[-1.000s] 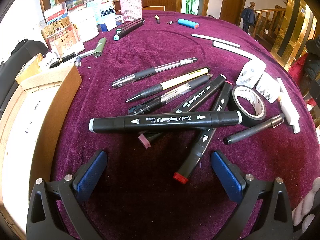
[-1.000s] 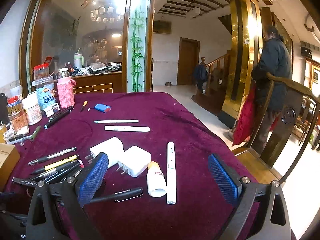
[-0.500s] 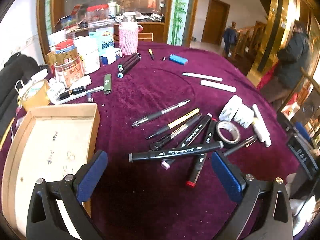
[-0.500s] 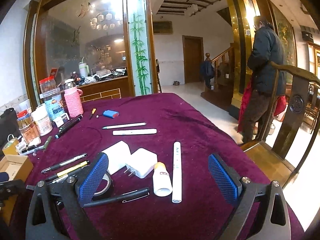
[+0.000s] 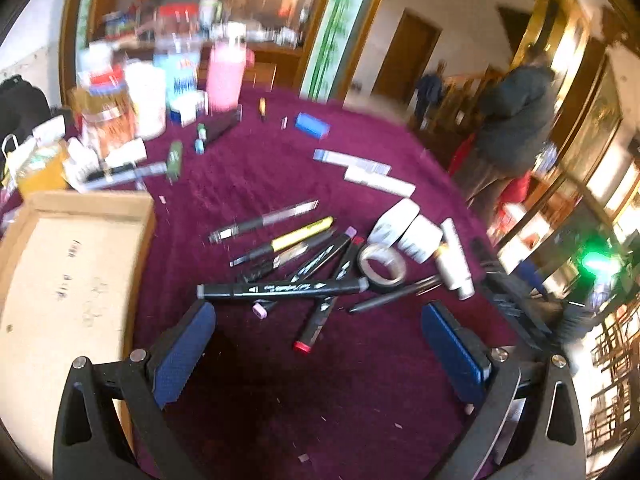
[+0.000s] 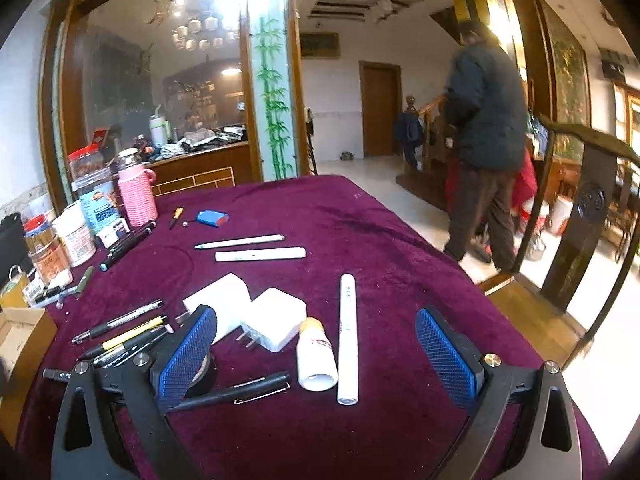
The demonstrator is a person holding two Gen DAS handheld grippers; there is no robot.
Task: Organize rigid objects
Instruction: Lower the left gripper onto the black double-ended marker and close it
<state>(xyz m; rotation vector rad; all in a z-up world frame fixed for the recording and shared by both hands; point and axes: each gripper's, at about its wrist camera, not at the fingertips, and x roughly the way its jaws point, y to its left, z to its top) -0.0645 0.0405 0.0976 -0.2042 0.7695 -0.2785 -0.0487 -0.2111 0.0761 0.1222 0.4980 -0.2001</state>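
Both tools are held with jaws spread wide and nothing between them. Ahead of the left gripper [image 5: 318,346], a long black marker [image 5: 282,290] is seen lying crosswise on a heap of pens and markers on the purple cloth [image 5: 256,168], clear of the blue pads; a cardboard box [image 5: 60,280] is seen to its left. Ahead of the right gripper [image 6: 316,356], a small white bottle [image 6: 316,360] and a white tube [image 6: 347,336] are laid side by side, with a black pen [image 6: 236,394] lying near its left pad.
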